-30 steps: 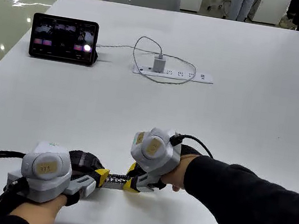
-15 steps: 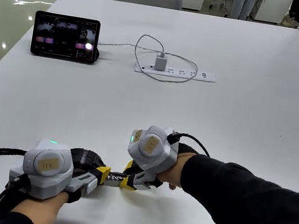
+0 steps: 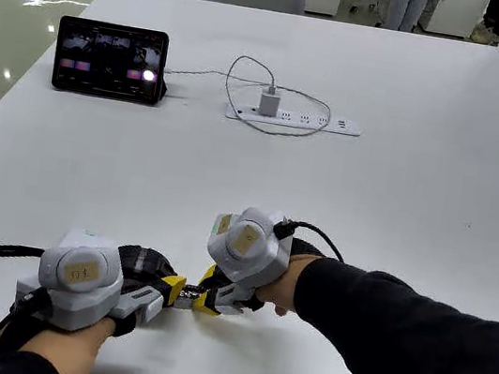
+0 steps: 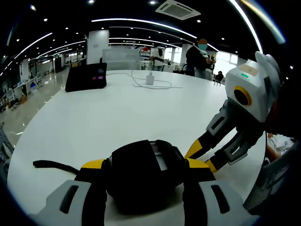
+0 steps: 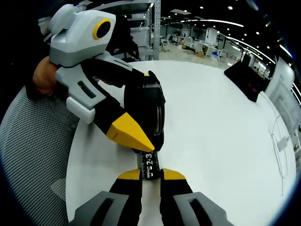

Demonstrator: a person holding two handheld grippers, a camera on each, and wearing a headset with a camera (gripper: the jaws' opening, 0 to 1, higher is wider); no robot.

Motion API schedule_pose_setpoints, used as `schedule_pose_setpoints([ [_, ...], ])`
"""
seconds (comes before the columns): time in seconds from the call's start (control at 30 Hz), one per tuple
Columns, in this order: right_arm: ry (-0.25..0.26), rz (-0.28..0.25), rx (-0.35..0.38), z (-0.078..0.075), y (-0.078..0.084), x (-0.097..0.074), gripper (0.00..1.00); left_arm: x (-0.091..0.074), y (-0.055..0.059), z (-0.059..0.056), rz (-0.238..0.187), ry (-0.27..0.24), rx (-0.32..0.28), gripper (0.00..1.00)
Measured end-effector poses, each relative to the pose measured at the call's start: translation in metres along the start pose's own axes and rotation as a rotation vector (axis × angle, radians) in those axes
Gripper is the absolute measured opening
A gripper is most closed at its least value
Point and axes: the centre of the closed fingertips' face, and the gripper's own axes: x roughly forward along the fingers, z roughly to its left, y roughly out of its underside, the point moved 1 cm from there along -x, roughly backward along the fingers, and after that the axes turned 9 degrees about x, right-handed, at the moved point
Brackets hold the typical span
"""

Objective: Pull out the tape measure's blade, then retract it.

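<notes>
Near edge of the worktop point(image 3: 403, 173), left of centre: a black strap point(image 3: 6, 255) trails leftward from the tape measure point(image 4: 146, 174), whose black case rests on the surface. The left gripper point(image 3: 166, 292) has its jaws pressed against either side of that case, clamping it in place. From the case mouth a short length of blade point(image 5: 148, 165) shows – the printed 2 and 3 are legible in the right gripper view – and runs straight into the right gripper point(image 5: 150, 175), whose yellow-tipped jaws are closed on the blade, pinching it just beside the case. The two grippers' tips sit almost touching. Toward the far edge, well apart from the work, a tablet point(image 3: 110, 60) stands near the left edge, and to its right lies a power strip point(image 3: 294, 118) with a charger point(image 3: 268, 105) and a looped cable point(image 3: 247, 82). Assessment: very little blade is exposed, so either the pull-out has barely begun or the retraction is nearly complete – this moment alone does not settle which. If the former, the full draw and the return are both outstanding.
</notes>
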Motion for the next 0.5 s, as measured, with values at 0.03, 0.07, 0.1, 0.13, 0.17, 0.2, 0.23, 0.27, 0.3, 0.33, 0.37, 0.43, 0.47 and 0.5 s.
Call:
schedule_pose_setpoints([
  [0.03,0.000,-0.002,-0.002,0.0002,-0.0003,0.0003,0.10,0.0001,-0.0001,0.0001,0.000,0.000,0.000,0.61],
  [0.07,-0.001,-0.005,-0.007,0.0004,-0.0009,0.0009,0.10,0.0002,-0.0001,0.0000,-0.001,0.000,0.000,0.61],
  [0.1,-0.001,-0.009,-0.013,0.0004,-0.0013,0.0009,0.10,0.0003,-0.0002,0.0001,-0.001,0.000,0.000,0.61],
  [0.13,-0.002,-0.011,-0.012,0.0006,-0.0017,0.0014,0.10,0.0004,-0.0001,0.0001,-0.001,0.000,0.000,0.61],
  [0.17,-0.002,-0.013,-0.009,0.0005,-0.0019,0.0018,0.10,0.0005,-0.0002,0.0002,-0.001,0.000,0.000,0.61],
  [0.2,-0.003,-0.018,-0.006,0.0007,-0.0028,0.0029,0.10,0.0003,-0.0003,0.0001,-0.001,0.000,0.001,0.61],
  [0.23,-0.003,-0.021,-0.005,0.0009,-0.0032,0.0030,0.10,0.0003,-0.0003,0.0001,-0.001,0.000,0.001,0.61],
  [0.27,-0.003,-0.024,-0.005,0.0012,-0.0039,0.0036,0.10,0.0001,-0.0003,0.0000,-0.001,0.000,0.001,0.61],
  [0.3,-0.003,-0.025,-0.007,0.0014,-0.0044,0.0034,0.10,0.0000,-0.0003,0.0000,-0.001,0.000,0.002,0.61],
  [0.33,-0.003,-0.024,-0.007,0.0015,-0.0047,0.0037,0.10,0.0000,-0.0003,-0.0001,-0.002,0.000,0.002,0.61],
  [0.37,-0.003,-0.026,-0.006,0.0016,-0.0052,0.0038,0.10,-0.0001,-0.0004,0.0000,-0.002,0.000,0.000,0.61],
  [0.43,-0.003,-0.028,-0.007,0.0019,-0.0058,0.0042,0.10,-0.0001,-0.0004,0.0001,-0.003,0.000,-0.001,0.61],
  [0.47,-0.003,-0.029,-0.005,0.0021,-0.0064,0.0047,0.10,-0.0002,-0.0004,0.0001,-0.003,0.000,0.000,0.61],
  [0.5,-0.002,-0.030,-0.002,0.0021,-0.0067,0.0050,0.10,-0.0002,-0.0003,0.0001,-0.003,0.000,0.000,0.61],
])
